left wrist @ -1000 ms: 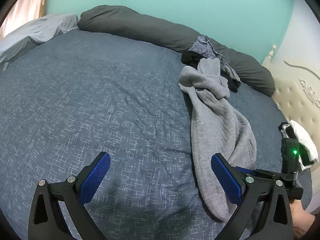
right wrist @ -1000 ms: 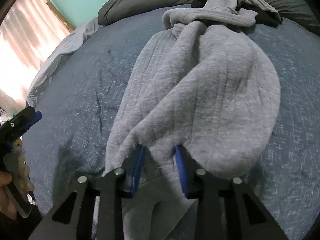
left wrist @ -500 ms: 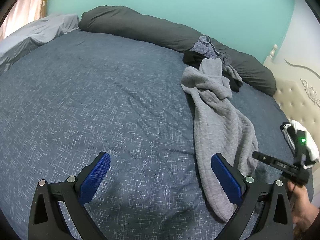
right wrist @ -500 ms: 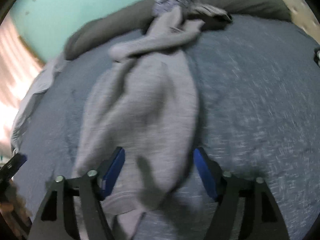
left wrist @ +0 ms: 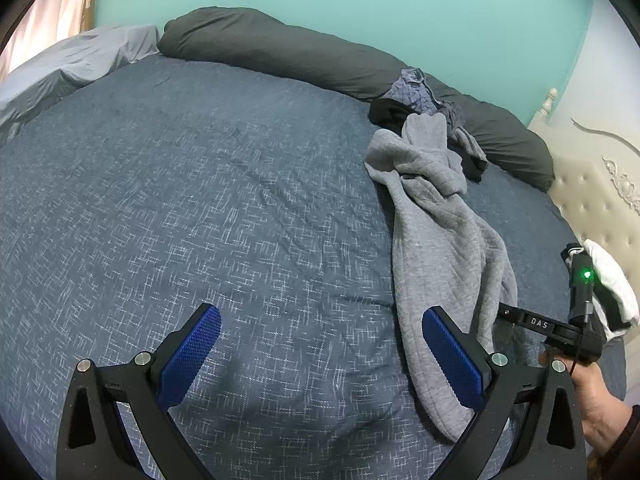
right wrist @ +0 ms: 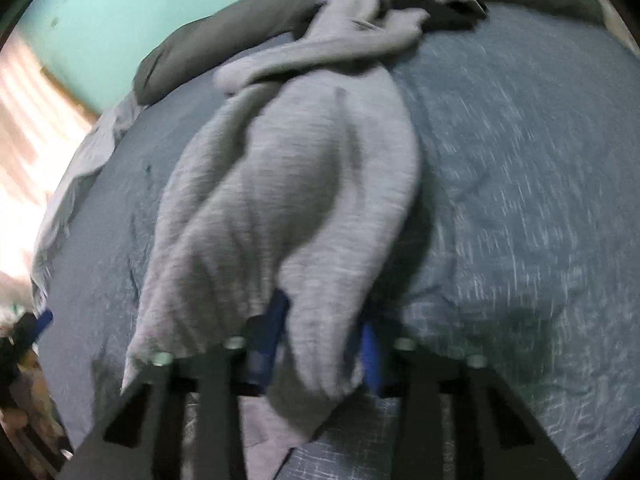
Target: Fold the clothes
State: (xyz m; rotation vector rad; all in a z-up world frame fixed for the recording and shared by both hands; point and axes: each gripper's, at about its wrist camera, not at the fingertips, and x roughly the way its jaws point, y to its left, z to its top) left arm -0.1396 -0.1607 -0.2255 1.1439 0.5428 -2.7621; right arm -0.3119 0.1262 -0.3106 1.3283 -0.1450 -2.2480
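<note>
Now the right gripper (right wrist: 320,344) is closing on a fold of the grey sweatshirt (left wrist: 440,248) on the blue bedspread (left wrist: 200,200).

Leftmost, the left gripper (left wrist: 320,356) hovers with its blue pads (left wrist: 192,352) spread wide, bare bedspread between them; the sweatshirt lies just beyond its right-hand finger, stretching away toward the dark bolster (left wrist: 300,52). Between the right gripper's fingers a bunched grey fold sits pinched.

Soft daylight from the window (right wrist: 24,128); left view sharp, right view motion-blurred, fisheye-bent edges.
</note>
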